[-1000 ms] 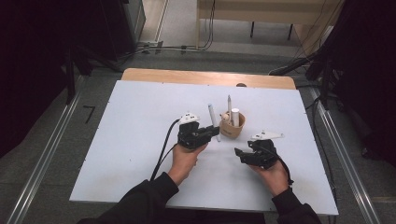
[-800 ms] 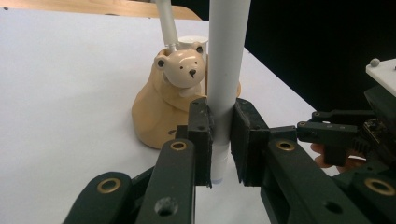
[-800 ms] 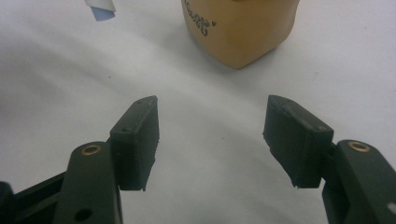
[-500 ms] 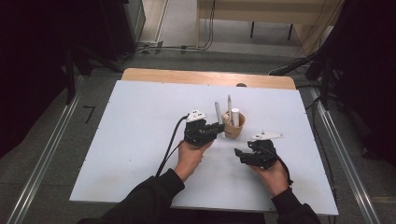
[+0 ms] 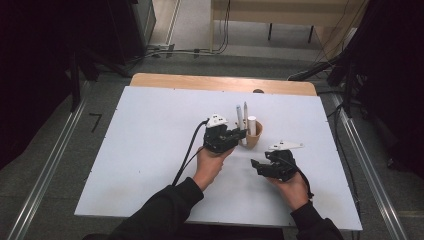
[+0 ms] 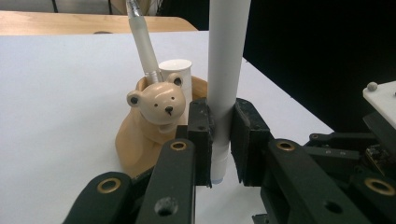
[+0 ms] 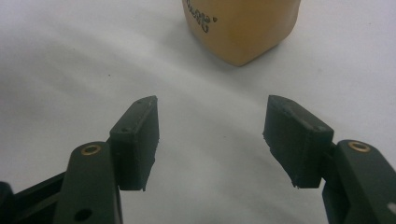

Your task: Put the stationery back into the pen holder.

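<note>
A tan pen holder point(image 5: 255, 139) with a bear's head point(image 6: 161, 105) on its front stands at the middle of the white table point(image 5: 140, 150). In it lean a grey pen point(image 6: 140, 42) and a short white cylinder point(image 6: 180, 74). My left gripper point(image 5: 240, 134) is shut on another pale grey pen point(image 6: 225, 70), held upright just left of the holder, its lower end a little above the table. My right gripper point(image 7: 212, 135) rests low on the table to the holder's near right, open with nothing between its pads, and faces the holder point(image 7: 240, 28).
The table's wooden far edge point(image 5: 220, 82) lies beyond the holder. Bare white surface spreads to the left and near side. A black cable point(image 5: 187, 155) trails from the left gripper toward the person. The right gripper's body point(image 6: 364, 144) is close by on the left gripper's right.
The left gripper has carried the upright pen rightward and slightly away from the person, up beside the holder. The right gripper has stayed put.
</note>
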{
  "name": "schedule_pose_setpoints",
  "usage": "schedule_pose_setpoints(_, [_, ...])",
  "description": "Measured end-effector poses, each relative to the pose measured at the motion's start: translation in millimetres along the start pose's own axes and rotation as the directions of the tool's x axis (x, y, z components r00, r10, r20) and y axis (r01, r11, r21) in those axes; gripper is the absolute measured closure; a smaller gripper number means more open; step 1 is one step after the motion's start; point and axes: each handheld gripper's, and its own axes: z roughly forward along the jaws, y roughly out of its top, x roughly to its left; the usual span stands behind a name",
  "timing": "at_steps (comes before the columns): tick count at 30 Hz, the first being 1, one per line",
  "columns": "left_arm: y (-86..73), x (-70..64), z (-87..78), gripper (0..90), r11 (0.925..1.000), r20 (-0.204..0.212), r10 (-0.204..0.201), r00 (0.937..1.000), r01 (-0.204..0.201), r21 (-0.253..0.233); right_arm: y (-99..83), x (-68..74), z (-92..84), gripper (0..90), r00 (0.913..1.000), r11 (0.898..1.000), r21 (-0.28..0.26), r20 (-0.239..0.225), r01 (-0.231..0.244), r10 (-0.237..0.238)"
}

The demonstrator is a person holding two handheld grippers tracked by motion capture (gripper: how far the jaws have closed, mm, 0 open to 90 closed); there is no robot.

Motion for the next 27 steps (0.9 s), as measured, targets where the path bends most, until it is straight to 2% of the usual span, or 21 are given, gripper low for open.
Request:
schedule_pose_setpoints(18, [11.5, -1.2, 8.8, 78.8, 0.9997, 0.009, -0.016, 0.9998, 0.016, -0.017, -0.4, -0.4, 0.2, 34.6, 1.0000, 1.000, -0.002, -0.001, -0.001, 0.001])
schedule_pose_setpoints(27, [12.4, -0.7, 13.0, 78.8, 0.9995, 0.007, -0.025, 0.9997, 0.025, -0.020, -0.6, 0.7, 0.8, 34.7, 1.0000, 1.000, 0.000, -0.003, -0.002, 0.002])
